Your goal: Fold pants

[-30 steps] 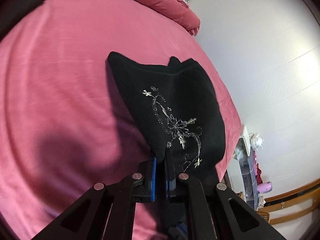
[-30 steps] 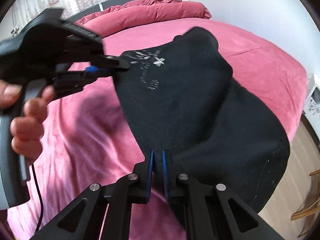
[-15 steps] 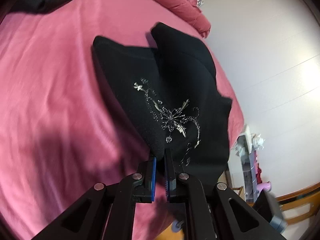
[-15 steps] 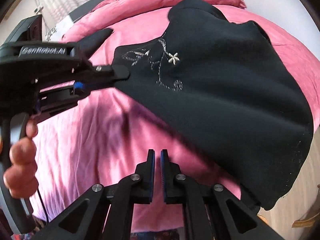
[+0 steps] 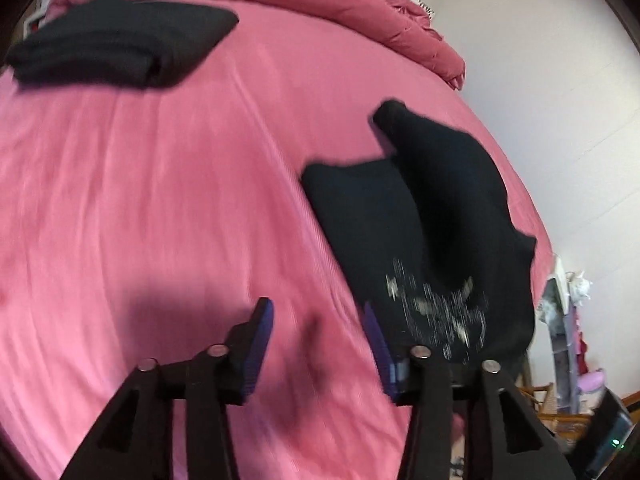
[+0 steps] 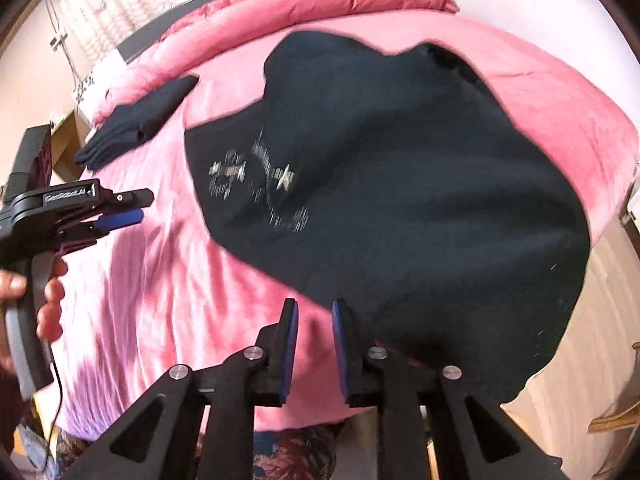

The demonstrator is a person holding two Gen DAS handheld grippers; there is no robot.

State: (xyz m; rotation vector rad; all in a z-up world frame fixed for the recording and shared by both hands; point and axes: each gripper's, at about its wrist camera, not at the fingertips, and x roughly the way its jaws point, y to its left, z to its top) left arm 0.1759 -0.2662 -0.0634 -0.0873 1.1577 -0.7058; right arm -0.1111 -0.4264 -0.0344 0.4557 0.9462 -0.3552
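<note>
1. Right wrist view showing the bed (image 6: 152, 264) filling the frame, pink cover wrinkling softly, far side bordered by a rolled duvet (image 6: 304, 4), near and right edges dropping away to the floor (image 6: 600, 320).
2. Lying across the right half of that bed: the pants (image 6: 420, 184), black, folded over once, silver embroidery facing up, lower right corner hanging past the mattress edge.
3. Judging by the drape and rounded folds: soft, limp, fairly light, likely clinging to the plush cover instead of sliding; nothing fragile apart from the stitched motif.
4. Best taking hold at the corners or along a doubled edge, pinching all layers together, avoiding the embroidery; probably lifting the overhanging corner first to stop it dragging the rest off.
5. Leaving plenty of open pink cover to the left of the pants for swinging a fold over; keeping clear of the stack (image 6: 136, 124) of dark folded clothes near the duvet.
6. Left gripper (image 5: 316, 320) spreading, roughly halfway apart, nothing between the jaws, right finger just beside the embroidered edge of the pants (image 5: 440, 216).
7. Right gripper (image 6: 314, 312) parting slightly, narrow gap, holding nothing, hovering just beside the near edge.
8. Gripping the left handle: a hand (image 6: 48, 300), well left of the pants.
</note>
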